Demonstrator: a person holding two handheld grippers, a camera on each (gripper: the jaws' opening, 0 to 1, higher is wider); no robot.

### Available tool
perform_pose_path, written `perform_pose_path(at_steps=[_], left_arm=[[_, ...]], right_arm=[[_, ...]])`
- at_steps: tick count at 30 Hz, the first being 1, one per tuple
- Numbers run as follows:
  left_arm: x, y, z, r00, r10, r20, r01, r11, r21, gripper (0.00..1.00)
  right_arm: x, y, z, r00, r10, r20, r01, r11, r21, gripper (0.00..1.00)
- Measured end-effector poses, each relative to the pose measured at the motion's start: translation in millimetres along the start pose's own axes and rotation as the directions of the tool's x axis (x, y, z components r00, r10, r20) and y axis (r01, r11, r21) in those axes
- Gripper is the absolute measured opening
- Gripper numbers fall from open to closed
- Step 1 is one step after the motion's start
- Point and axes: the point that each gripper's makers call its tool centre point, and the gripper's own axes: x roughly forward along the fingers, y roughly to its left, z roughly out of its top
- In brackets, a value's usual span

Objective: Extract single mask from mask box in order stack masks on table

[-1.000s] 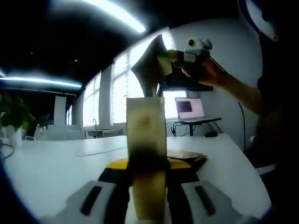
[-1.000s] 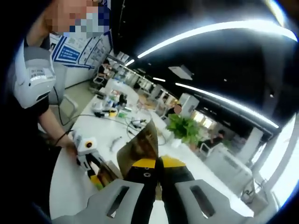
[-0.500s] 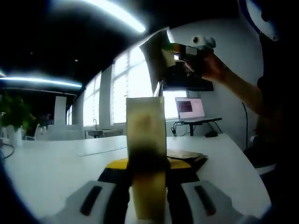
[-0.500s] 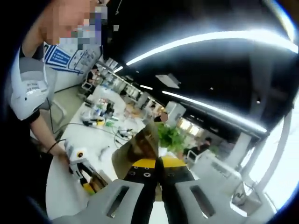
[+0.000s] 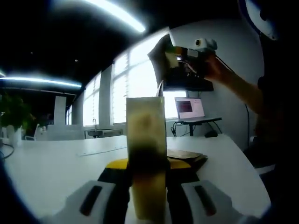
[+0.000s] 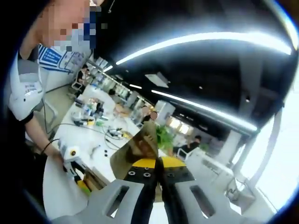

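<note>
Room: white table (image 5: pixel 56 168) in a long office, with ceiling strip lights, bright windows and a laptop (image 5: pixel 189 108) at the far end.
Left gripper (image 5: pixel 146 186): we are seeing its jaws pressed against an upright pale box, the mask box (image 5: pixel 146 154), which is standing on the table.
Right gripper (image 6: pixel 159 179): its jaws are pinching a single brownish mask (image 6: pixel 140 145), held high in the air well above the box.
Step in hand: we are judging that the mask is out of the box and is heading for the stack.
Doing it well: we are advising a firm hold on the box and a flat, slow lowering of the mask.
Stack: flat brown pieces (image 5: pixel 184 155) are lying just beyond the box, likely masks, though we cannot tell for sure.
Left gripper view adds: the right gripper (image 5: pixel 189 53) from outside, with the hand (image 5: pixel 212 70) on it.
Right gripper view adds: the left gripper (image 6: pixel 72 158) far below, and a green plant (image 6: pixel 166 135).
</note>
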Motion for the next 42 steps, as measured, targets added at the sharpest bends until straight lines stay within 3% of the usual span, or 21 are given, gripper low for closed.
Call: perform_pose_path(at_steps=[22, 28, 41, 42], left_arm=[[0, 1.7, -1.2, 1.0, -0.001, -0.002, 0.001, 1.0, -0.004, 0.32], [0, 1.2, -1.2, 1.0, -0.002, -0.003, 0.002, 1.0, -0.001, 0.32], [0, 1.7, -1.7, 1.0, 0.003, -0.007, -0.003, 1.0, 0.003, 0.32], [0, 2.0, -1.8, 1.0, 0.005, -0.007, -0.005, 1.0, 0.002, 0.32]], right_arm=[[-21, -12, -49.8, 0.986, -0.121, -0.115, 0.125, 0.992, 0.025, 0.0], [-26, -17, -72.3, 0.968, -0.167, -0.187, 0.172, 0.985, 0.009, 0.0], [-31, -19, -118.7, 0.937, -0.22, -0.271, 0.231, 0.973, 0.01, 0.0], [-31, -20, -124.5, 0.927, -0.231, -0.295, 0.236, 0.972, -0.017, 0.0]])
